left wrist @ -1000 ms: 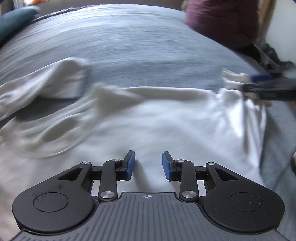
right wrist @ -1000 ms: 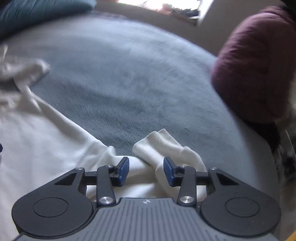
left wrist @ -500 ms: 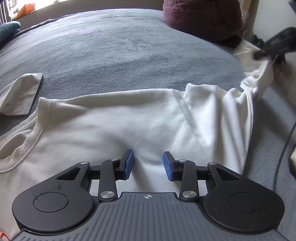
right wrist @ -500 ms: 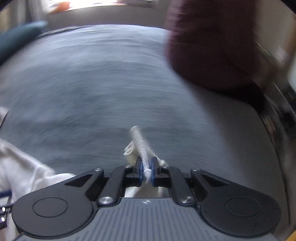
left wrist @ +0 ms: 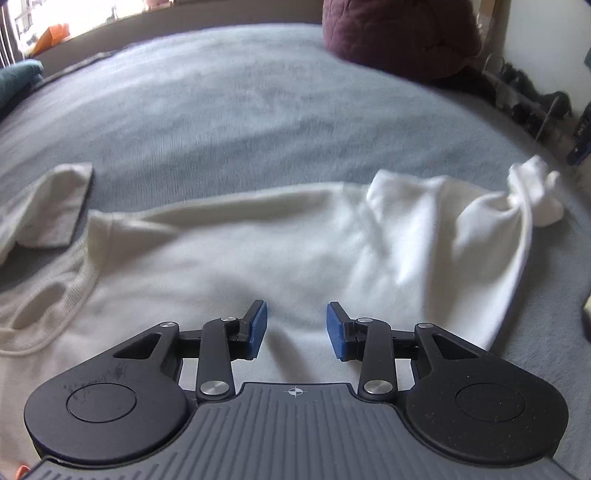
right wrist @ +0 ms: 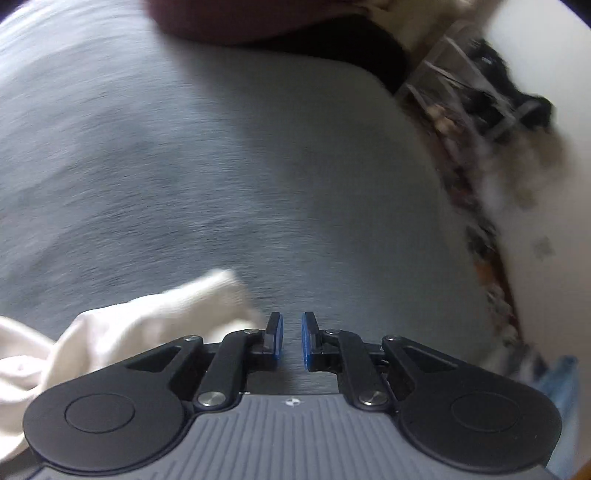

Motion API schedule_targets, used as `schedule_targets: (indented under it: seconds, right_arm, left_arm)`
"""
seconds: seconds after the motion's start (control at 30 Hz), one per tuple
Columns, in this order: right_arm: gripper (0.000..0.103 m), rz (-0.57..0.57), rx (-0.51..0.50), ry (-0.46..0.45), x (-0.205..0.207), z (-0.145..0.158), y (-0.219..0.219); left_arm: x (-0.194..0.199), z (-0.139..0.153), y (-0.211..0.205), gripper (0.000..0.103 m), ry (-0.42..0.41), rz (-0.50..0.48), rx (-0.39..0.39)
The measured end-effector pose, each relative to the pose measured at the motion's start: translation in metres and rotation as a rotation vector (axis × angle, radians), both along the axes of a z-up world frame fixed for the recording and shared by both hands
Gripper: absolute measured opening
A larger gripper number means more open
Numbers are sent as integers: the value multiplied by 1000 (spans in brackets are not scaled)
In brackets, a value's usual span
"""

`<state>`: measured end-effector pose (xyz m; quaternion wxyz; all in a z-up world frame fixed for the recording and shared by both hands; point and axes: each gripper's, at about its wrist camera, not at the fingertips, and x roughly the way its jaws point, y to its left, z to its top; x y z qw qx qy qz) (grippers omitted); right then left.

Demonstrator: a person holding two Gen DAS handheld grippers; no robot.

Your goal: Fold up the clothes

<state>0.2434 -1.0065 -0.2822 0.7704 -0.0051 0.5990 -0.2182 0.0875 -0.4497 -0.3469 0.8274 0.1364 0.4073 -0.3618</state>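
A white long-sleeved shirt [left wrist: 258, 251] lies spread on a grey bed cover [left wrist: 240, 110]. Its ribbed collar [left wrist: 70, 295] is at the left, one sleeve cuff [left wrist: 55, 206] lies at the far left, and the other sleeve [left wrist: 532, 192] is bunched at the far right. My left gripper [left wrist: 296, 328] is open and empty, low over the shirt's body. My right gripper [right wrist: 291, 338] is open by a narrow gap and empty, over bare cover. The right sleeve's cuff [right wrist: 155, 317] lies just left of it.
A dark maroon cushion [left wrist: 402, 33] sits at the bed's far right corner and also shows in the right wrist view [right wrist: 240, 18]. A teal pillow [left wrist: 14, 77] is at the far left. A cluttered rack [right wrist: 480, 99] stands beyond the bed's right edge.
My right gripper was shut on the sleeve cuff half a second ago; it has let go and moved right. The sleeve now lies on the bed. The left gripper stayed open over the shirt.
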Motion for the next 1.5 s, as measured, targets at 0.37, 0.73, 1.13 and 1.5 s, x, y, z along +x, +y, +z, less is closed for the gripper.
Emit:
schedule_targets:
  seconds: [0.37, 0.73, 1.13, 1.5]
  right_arm:
    - [42, -58, 618, 45, 37, -26, 43]
    - [15, -137, 484, 136, 52, -83, 64]
    - [3, 41, 489, -162, 8, 35, 72]
    - [10, -116, 439, 164, -19, -37, 25]
  left_arm:
    - [-60, 9, -111, 36, 31, -396, -78]
    - [-87, -18, -149, 12, -40, -424, 7]
    - [-87, 36, -114, 1, -34, -308, -218]
    - [-119, -14, -128, 2, 31, -421, -99]
